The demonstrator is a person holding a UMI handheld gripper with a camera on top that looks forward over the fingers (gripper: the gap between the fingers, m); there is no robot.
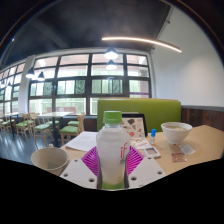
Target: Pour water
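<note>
A clear plastic bottle with a green cap and a white label stands upright between my fingers. My gripper is shut on it, with the magenta pads pressed against both of its sides. A white bowl sits on the table just left of the fingers. A second white bowl stands farther off to the right, beyond the fingers.
The light wooden table carries papers and a menu card behind the bottle. A green booth seat stands behind the table. Chairs and tables fill the room to the left, under large windows.
</note>
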